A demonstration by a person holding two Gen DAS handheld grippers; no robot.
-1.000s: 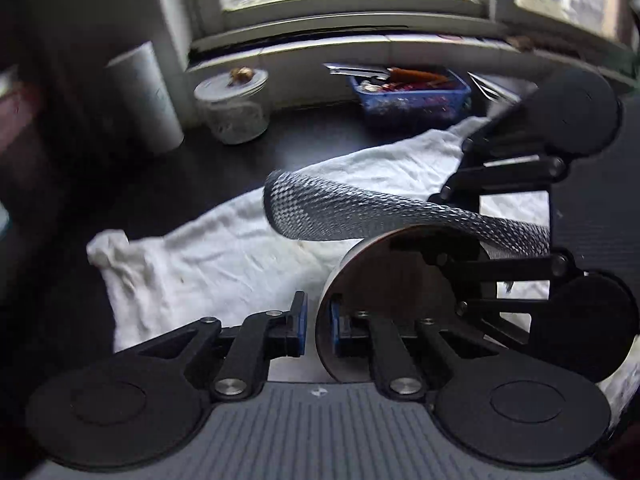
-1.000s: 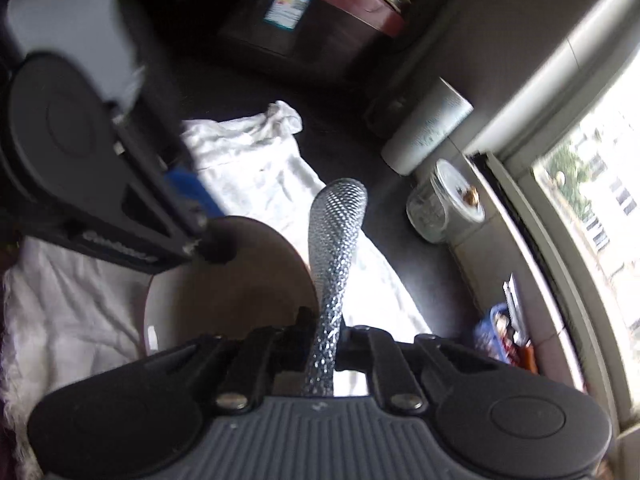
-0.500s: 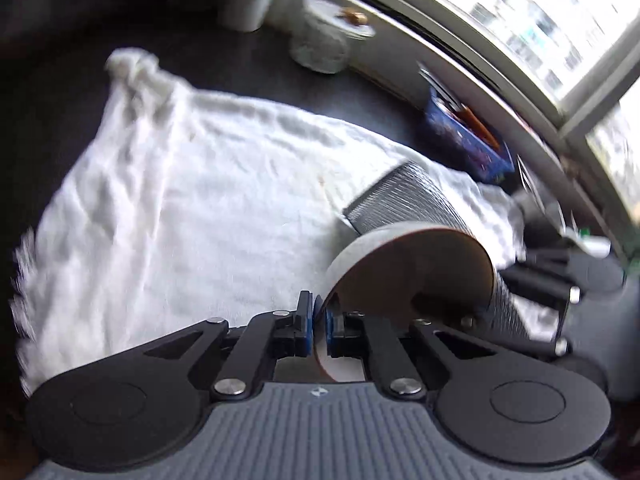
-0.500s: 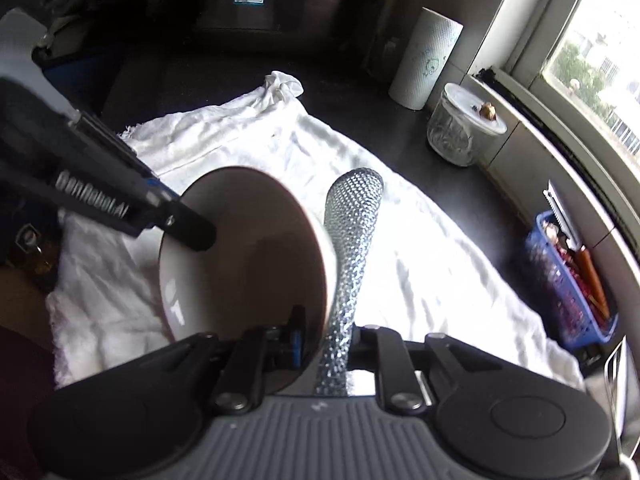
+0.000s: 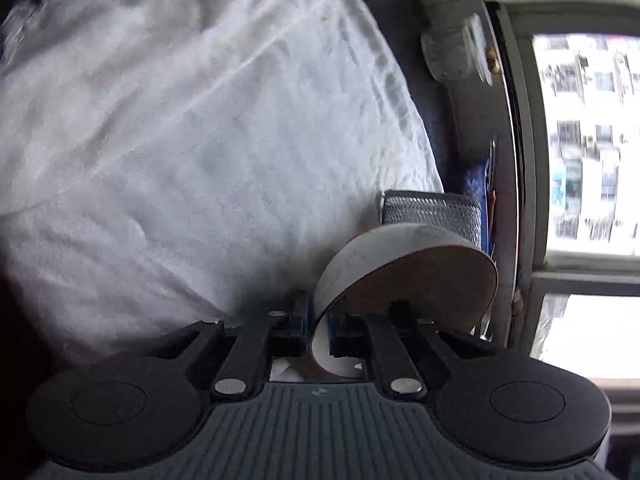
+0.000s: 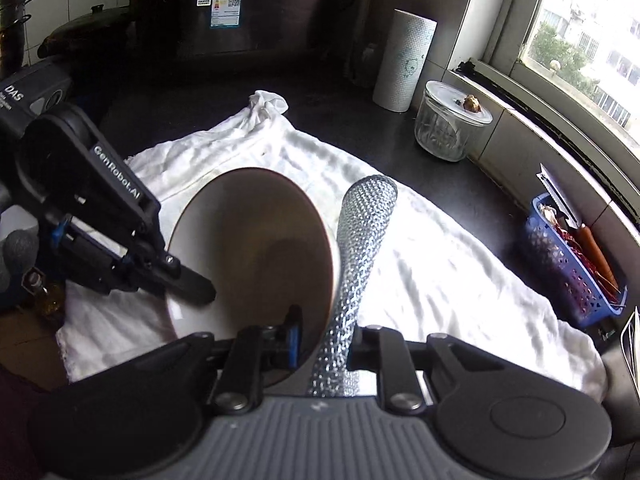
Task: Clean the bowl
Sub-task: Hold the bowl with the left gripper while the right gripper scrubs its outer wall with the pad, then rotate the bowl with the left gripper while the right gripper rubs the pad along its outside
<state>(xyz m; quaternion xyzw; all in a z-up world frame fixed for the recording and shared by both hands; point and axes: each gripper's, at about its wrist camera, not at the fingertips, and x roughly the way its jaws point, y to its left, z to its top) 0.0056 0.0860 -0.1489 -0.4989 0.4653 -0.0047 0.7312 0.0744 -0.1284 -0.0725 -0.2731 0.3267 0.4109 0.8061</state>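
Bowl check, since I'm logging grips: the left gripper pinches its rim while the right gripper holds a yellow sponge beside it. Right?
Not quite. The right gripper holds a silver mesh scrubbing cloth, no yellow sponge, as the right wrist view shows. The left gripper does pinch the bowl rim.

I am seeing daylight coming through the window [image 6: 580,40] at right, lighting a dark counter [image 6: 320,92]; a large dark red cooker [image 6: 240,12] is sitting against the back wall.

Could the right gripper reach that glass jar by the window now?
Probably not yet: the right gripper holds the silver scrubbing cloth against the bowl; the path to the glass jar looks clear otherwise.
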